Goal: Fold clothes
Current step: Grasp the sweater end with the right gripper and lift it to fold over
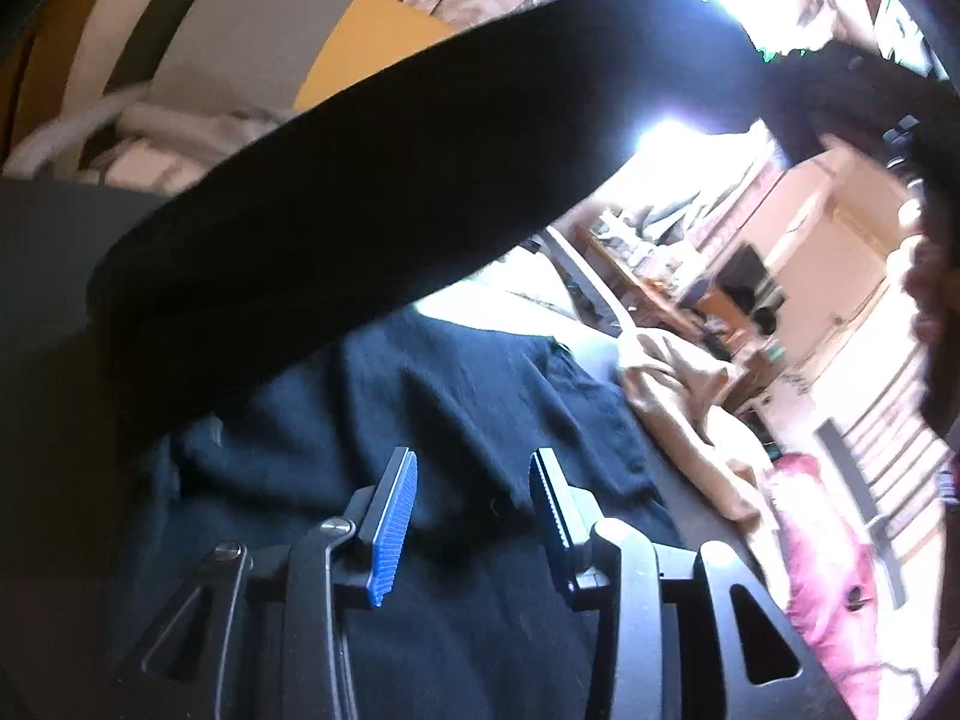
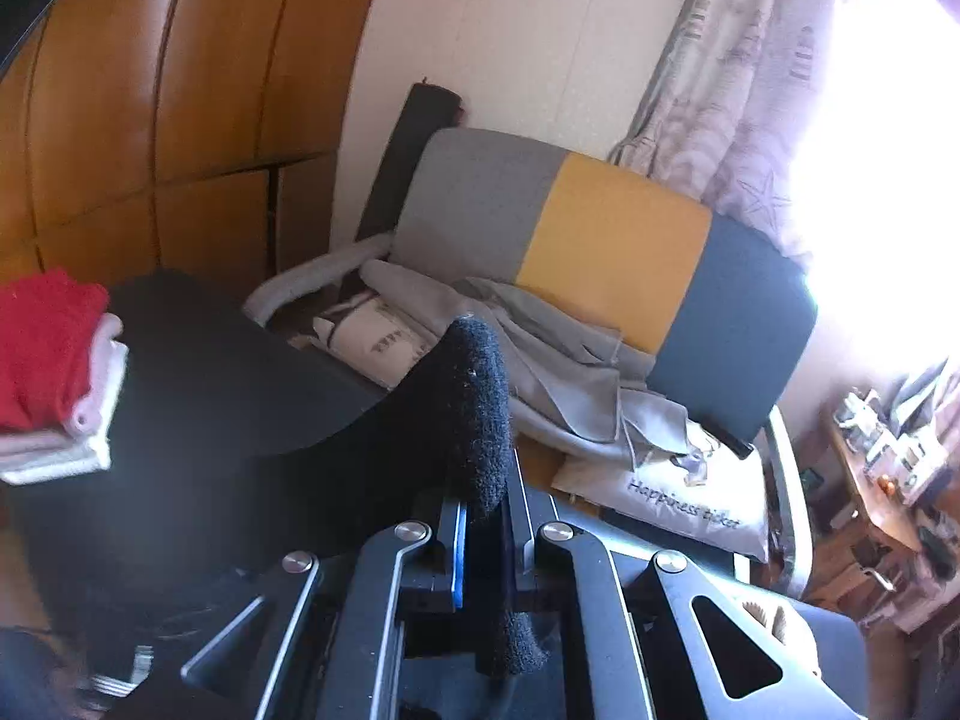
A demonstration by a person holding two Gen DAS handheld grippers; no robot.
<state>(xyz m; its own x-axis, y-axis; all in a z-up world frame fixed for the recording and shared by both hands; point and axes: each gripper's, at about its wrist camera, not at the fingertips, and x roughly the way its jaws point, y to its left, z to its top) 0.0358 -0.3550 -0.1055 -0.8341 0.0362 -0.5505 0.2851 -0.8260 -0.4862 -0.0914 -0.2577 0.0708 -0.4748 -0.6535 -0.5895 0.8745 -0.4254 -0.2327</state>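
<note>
A black garment lies spread on the dark surface under my left gripper [image 1: 474, 456]; its flat part [image 1: 450, 372] fills the lower middle of the left wrist view. One long part of it [image 1: 420, 150] is lifted and stretches as a dark band from lower left to upper right. The left gripper is open, its blue pads apart above the cloth with nothing pinched between them. In the right wrist view my right gripper [image 2: 483, 510] is shut on a fuzzy edge of the black garment [image 2: 480, 408], which sticks up past the fingertips.
A folded red and white stack [image 2: 54, 360] sits on the dark table [image 2: 210, 372] at the left. Behind stands a chair with a grey, yellow and dark back [image 2: 600, 240], heaped with grey clothes. A tan garment [image 1: 690, 396] and a pink one [image 1: 822, 552] lie to the right.
</note>
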